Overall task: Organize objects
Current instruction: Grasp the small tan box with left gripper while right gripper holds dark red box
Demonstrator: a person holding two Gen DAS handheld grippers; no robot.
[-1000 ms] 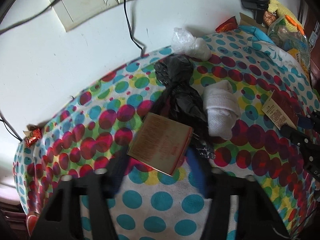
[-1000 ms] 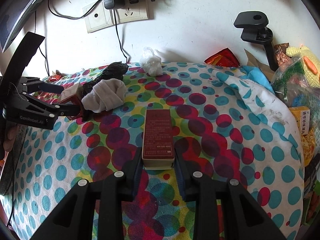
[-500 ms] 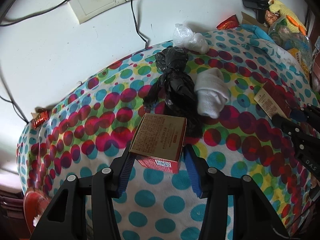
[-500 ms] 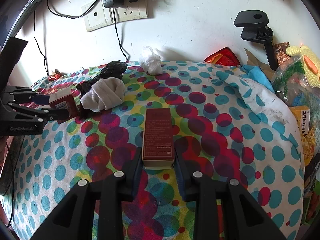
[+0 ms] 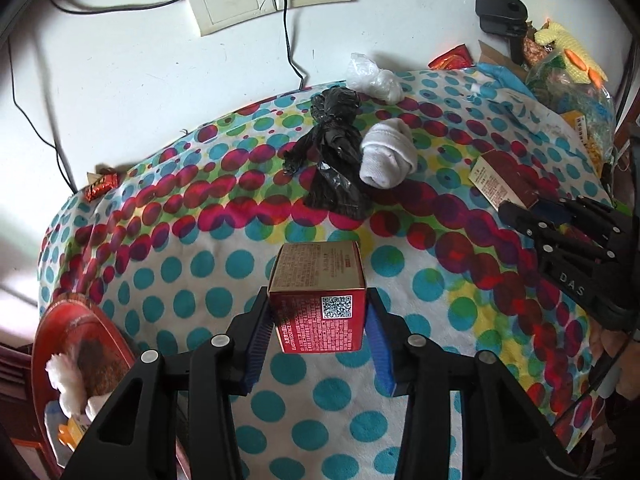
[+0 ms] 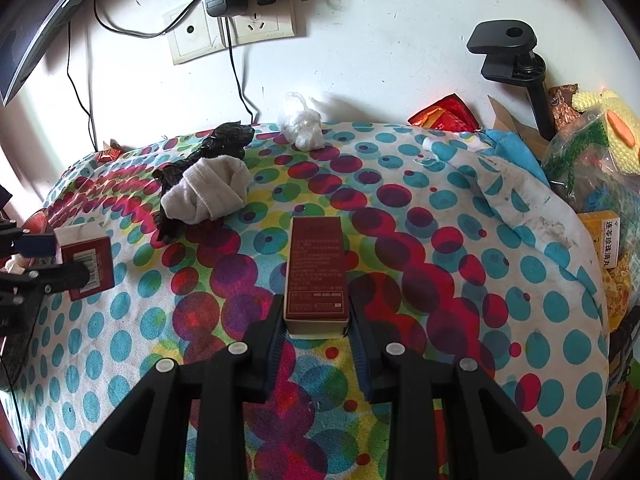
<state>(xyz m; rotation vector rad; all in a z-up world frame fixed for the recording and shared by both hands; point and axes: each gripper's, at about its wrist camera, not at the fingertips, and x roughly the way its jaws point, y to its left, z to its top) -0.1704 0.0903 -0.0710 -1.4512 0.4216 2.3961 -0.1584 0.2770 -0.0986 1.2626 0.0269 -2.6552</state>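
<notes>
My left gripper point(image 5: 318, 310) is shut on a red and gold cube box point(image 5: 318, 296) with a QR code and holds it above the polka-dot cloth; the box also shows in the right wrist view point(image 6: 86, 260) at the far left. My right gripper point(image 6: 316, 318) is shut on a long dark red box point(image 6: 316, 270) that lies flat on the cloth; that box and gripper show in the left wrist view point(image 5: 502, 184) at the right. A rolled white sock point(image 5: 388, 154), a black plastic bag point(image 5: 334, 160) and a small clear bag point(image 5: 374, 78) lie near the wall.
The polka-dot cloth point(image 6: 440, 300) covers the table. Wall sockets with cables point(image 6: 236, 28) are behind. A black clamp stand point(image 6: 516, 64), snack bags and a yellow knitted toy point(image 6: 600, 128) crowd the right side. A red bowl point(image 5: 76, 344) sits low at the left.
My left gripper has pulled back toward the near left with the cube box in it, away from the black bag and sock. My right gripper and its box have stayed put.
</notes>
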